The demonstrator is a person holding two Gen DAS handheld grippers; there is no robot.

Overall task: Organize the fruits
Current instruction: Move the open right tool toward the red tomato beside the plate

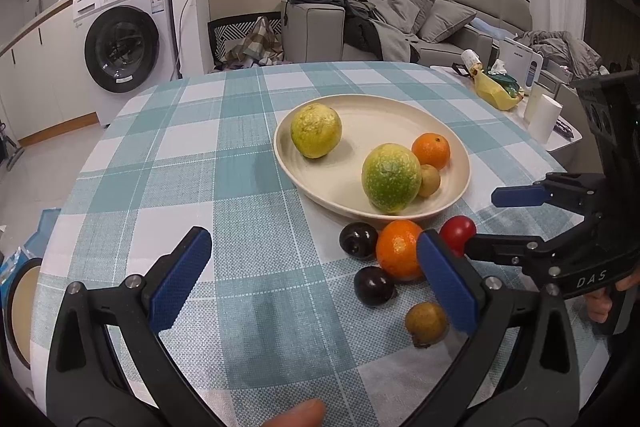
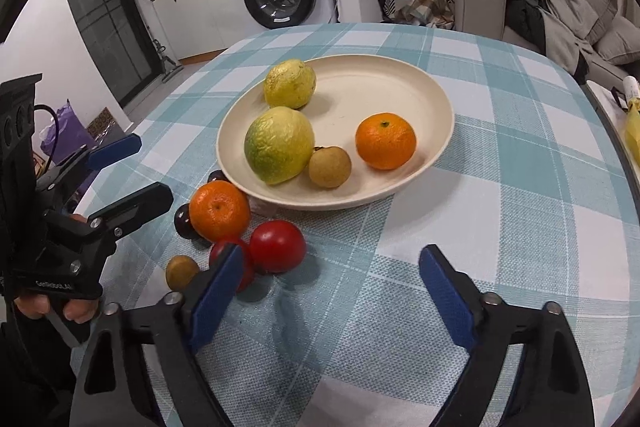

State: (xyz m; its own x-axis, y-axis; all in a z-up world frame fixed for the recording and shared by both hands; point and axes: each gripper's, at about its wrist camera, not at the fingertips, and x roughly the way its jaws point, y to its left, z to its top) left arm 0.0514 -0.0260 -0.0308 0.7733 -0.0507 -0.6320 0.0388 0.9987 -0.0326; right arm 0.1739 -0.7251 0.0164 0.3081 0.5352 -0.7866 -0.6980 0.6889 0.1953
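Note:
A cream plate [image 1: 456, 131] [image 2: 436, 95] on the checked tablecloth holds two big yellow-green fruits [image 1: 316, 130] [image 1: 391, 178], a mandarin [image 1: 431, 151] and a small brown fruit [image 1: 430, 181]. In front of the plate lie another mandarin [image 1: 400, 249] [image 2: 219, 210], two dark plums [image 1: 358, 241] [image 1: 374, 285], a red tomato [image 1: 458, 233] [image 2: 278, 246], a second tomato [image 2: 230, 255] partly behind a finger, and a small brown fruit [image 1: 426, 323] [image 2: 182, 271]. My left gripper [image 1: 316, 279] [image 2: 140, 173] stands open just left of this cluster. My right gripper [image 2: 332, 291] [image 1: 492, 223] is open, empty, beside the tomatoes.
A white side table [image 1: 560, 143] at the right carries a yellow bag [image 1: 494, 91] and paper rolls. Beyond the table's far edge stand a grey sofa [image 1: 440, 27] and a washing machine [image 1: 124, 27]. A round tub [image 1: 20, 307] sits low at the left.

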